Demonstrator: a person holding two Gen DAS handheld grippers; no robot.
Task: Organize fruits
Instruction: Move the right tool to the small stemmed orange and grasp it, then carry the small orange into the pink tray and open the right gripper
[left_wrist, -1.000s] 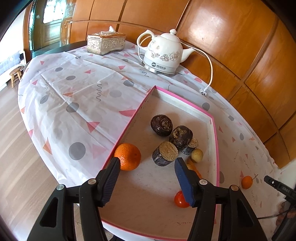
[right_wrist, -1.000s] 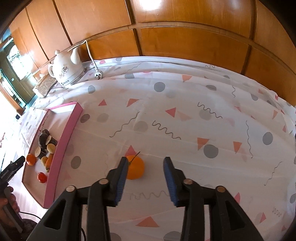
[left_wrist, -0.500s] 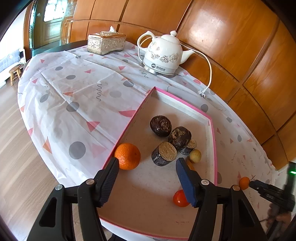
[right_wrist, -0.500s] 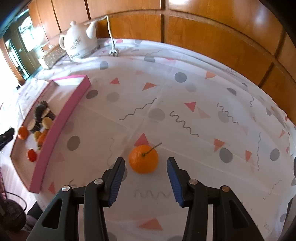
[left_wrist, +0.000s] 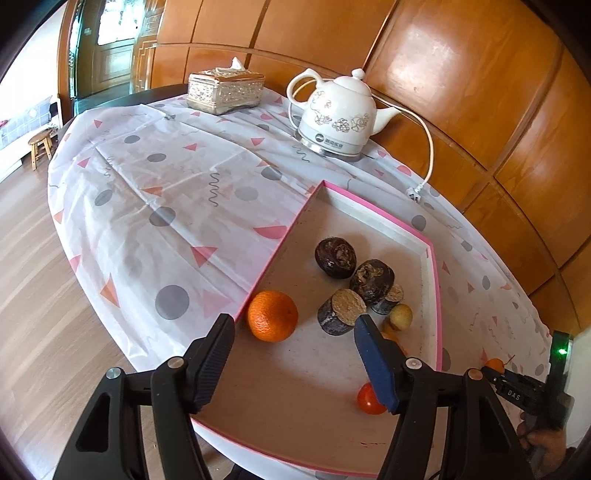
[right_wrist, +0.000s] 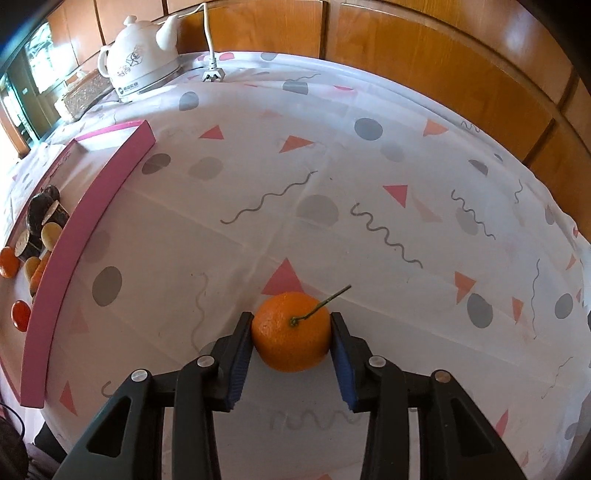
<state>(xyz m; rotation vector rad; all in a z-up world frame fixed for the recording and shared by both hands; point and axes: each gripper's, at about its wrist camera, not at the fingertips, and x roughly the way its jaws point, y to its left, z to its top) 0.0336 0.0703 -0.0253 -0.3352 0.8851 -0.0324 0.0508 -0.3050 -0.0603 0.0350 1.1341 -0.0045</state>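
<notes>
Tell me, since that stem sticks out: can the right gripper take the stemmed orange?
Probably yes: the right gripper has been closing with the orange between its pads; the stem points clear.

The tablecloth is white with grey dots, pink and orange triangles and grey squiggles. The tray has a pink rim and pale floor, holding an orange fruit and dark brown pieces. The kettle is white with grey flowers; the wall panels are glossy orange-brown.
</notes>
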